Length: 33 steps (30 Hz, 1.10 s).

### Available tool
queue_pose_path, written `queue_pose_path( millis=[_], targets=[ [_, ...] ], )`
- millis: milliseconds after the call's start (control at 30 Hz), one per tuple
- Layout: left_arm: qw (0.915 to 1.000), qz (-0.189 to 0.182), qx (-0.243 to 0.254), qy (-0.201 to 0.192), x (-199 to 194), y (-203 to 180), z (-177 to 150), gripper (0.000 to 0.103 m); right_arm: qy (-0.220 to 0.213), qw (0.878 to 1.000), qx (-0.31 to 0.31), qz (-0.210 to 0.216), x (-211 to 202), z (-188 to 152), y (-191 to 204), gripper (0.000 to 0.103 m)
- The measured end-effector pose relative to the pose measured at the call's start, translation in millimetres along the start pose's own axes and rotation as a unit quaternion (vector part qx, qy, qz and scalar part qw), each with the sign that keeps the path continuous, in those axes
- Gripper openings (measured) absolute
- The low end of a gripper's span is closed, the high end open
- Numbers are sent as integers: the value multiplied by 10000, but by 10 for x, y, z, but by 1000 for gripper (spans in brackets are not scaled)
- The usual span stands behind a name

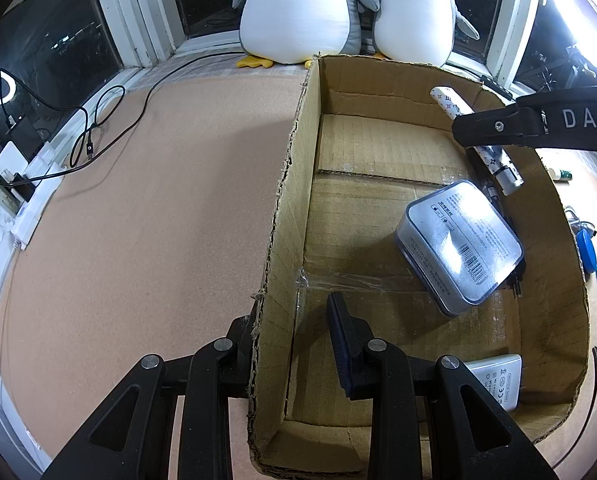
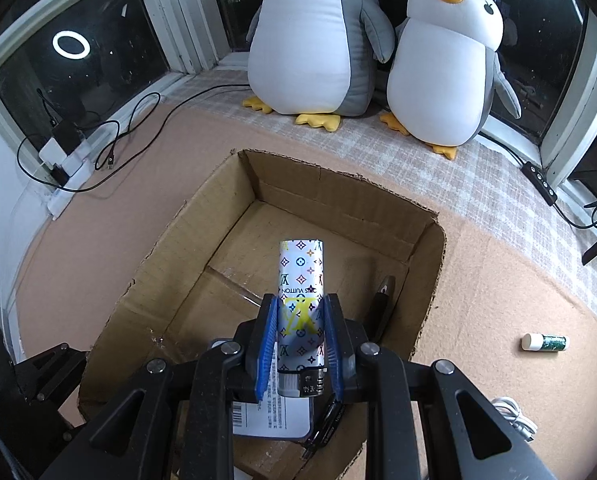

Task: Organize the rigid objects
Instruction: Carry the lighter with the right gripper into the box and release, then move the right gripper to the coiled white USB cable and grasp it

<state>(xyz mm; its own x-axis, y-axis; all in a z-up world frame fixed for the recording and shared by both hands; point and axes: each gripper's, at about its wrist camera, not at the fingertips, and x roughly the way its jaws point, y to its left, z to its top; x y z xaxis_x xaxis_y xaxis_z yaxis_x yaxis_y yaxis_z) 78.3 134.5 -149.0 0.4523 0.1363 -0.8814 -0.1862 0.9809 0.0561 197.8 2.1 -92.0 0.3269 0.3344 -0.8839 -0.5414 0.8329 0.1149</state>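
An open cardboard box (image 1: 286, 208) stands on the tan surface. My left gripper (image 1: 288, 312) straddles its left wall, one finger outside and one inside, shut on the wall. My right gripper (image 2: 299, 300) hangs over the box (image 2: 170, 264), shut on a white lighter (image 2: 301, 268) with a coloured monogram print, metal end toward the camera. In the left wrist view, that gripper (image 1: 494, 126) and the lighter (image 1: 450, 102) are over the box's far right side. Inside lie a silver tin (image 1: 462, 240) with a barcode, a dark pen (image 1: 494, 196) and a white adapter (image 1: 494, 380).
Two plush penguins (image 2: 318, 40) sit on the window sill behind the box. A power strip with chargers and black cables (image 1: 30, 184) lies at the left. Right of the box are a green tube with a white cap (image 2: 544, 342), a white cable (image 2: 514, 416) and a blue object (image 1: 586, 248).
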Motion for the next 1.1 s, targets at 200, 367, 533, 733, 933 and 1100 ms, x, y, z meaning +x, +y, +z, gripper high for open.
queue_pose_path(
  millis=[200, 367, 533, 733, 933, 1100],
  targets=[
    [10000, -2, -3, -3, 0, 0, -1, 30, -28, 10000, -43, -28, 3, 16, 30, 21],
    [10000, -12, -9, 1, -2, 7, 0, 31, -91, 9999, -37, -60, -27, 37, 26, 61],
    [10000, -3, -13, -7, -5, 9, -1, 31, -179, 9998, -18, -116, -98, 23, 9, 62],
    [10000, 5, -2, -7, -9, 10, -1, 31, -202, 9997, 43, -89, -191, -24, -80, 62],
    [10000, 7, -1, -8, -6, 11, 0, 31, -239, 9996, 112, -87, -364, -157, -273, 62],
    [10000, 8, -2, -8, -7, 11, 0, 31, -263, 9993, 226, -162, -547, -325, -549, 62]
  ],
)
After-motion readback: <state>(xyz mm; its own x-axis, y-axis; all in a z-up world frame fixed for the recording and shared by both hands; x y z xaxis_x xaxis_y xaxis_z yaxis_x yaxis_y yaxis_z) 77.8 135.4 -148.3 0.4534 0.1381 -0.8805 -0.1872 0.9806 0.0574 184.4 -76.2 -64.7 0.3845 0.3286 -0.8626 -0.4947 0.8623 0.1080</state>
